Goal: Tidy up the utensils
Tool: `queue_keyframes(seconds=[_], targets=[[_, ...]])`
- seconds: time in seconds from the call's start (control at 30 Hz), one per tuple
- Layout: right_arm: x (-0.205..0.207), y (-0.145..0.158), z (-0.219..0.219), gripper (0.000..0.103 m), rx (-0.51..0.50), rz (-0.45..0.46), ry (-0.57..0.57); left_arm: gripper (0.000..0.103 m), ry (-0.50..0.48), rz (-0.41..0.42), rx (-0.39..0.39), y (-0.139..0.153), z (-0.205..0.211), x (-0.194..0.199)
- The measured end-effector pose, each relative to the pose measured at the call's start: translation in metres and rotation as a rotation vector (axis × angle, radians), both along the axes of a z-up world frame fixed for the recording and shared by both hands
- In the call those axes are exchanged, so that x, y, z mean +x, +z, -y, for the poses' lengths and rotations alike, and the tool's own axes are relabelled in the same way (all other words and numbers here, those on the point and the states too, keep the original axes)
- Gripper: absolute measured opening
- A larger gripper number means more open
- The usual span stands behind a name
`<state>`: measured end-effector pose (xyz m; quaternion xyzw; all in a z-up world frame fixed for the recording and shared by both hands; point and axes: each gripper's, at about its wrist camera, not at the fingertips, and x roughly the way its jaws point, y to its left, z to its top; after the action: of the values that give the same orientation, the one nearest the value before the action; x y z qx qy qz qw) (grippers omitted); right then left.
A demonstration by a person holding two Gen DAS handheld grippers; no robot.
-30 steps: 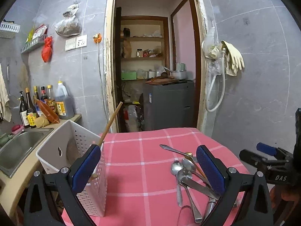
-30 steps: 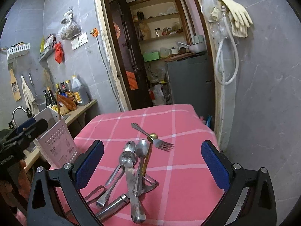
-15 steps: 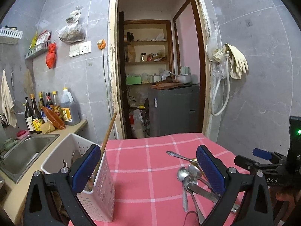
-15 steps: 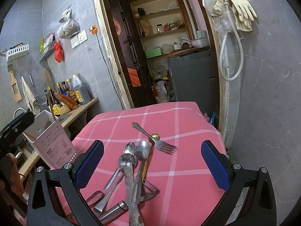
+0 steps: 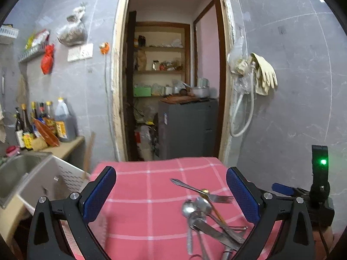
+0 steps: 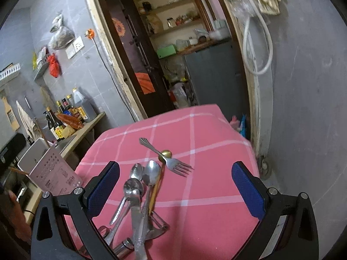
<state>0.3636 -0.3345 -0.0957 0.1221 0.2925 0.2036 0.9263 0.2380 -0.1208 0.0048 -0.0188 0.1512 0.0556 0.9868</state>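
Utensils (image 6: pixel 141 197): a heap of steel spoons, a knife and other pieces lying crossed on the pink checked tablecloth (image 6: pixel 195 134), toward its near edge. One fork (image 6: pixel 171 162) lies apart at the far side of the heap, tines pointing right, its handle resting over a gold-coloured spoon (image 6: pixel 166 153). Right gripper (image 6: pixel 175 184): above the heap, blue-padded jaws spread wide, holding nothing. Left gripper (image 5: pixel 171 192): above the cloth to the left of the heap, jaws likewise wide and empty. White perforated basket (image 5: pixel 54 179): at the table's left edge, a wooden stick (image 5: pixel 89 151) standing tilted in it. Beyond the basket: a steel sink (image 5: pixel 13 171) and a counter with sauce bottles (image 5: pixel 43 121). Behind the table: an open doorway (image 5: pixel 171 86) with shelves, and rubber gloves (image 5: pixel 264 75) hanging on the tiled wall.
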Motion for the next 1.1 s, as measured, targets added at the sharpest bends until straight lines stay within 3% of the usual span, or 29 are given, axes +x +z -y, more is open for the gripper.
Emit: queue_keyframes(seconds=[0.1, 0.17, 0.37, 0.53, 0.8, 1.1], targets=[[0.008, -0.009, 0.001, 0.095, 0.01, -0.034, 0.009, 0.102, -0.027, -0.047, -0.031, -0.015, 0.004, 0.014], [0.017, -0.016, -0.002, 0.084, 0.013, -0.065, 0.023, 0.102, -0.045, -0.091, -0.058, -0.029, 0.004, 0.027], [0.036, -0.04, -0.015, 0.065, -0.006, -0.156, 0.074, 0.102, -0.095, -0.229, -0.164, -0.069, -0.005, 0.057], [0.05, -0.059, -0.027, 0.05, 0.004, -0.233, 0.099, 0.087, -0.132, -0.335, -0.27, -0.099, -0.016, 0.078], [0.062, -0.071, -0.042, 0.039, 0.018, -0.28, 0.097, 0.055, -0.182, -0.459, -0.467, -0.136, -0.033, 0.104], [0.073, -0.083, -0.047, 0.023, 0.071, -0.342, 0.028, 0.027, -0.24, -0.551, -0.511, -0.151, -0.029, 0.122]])
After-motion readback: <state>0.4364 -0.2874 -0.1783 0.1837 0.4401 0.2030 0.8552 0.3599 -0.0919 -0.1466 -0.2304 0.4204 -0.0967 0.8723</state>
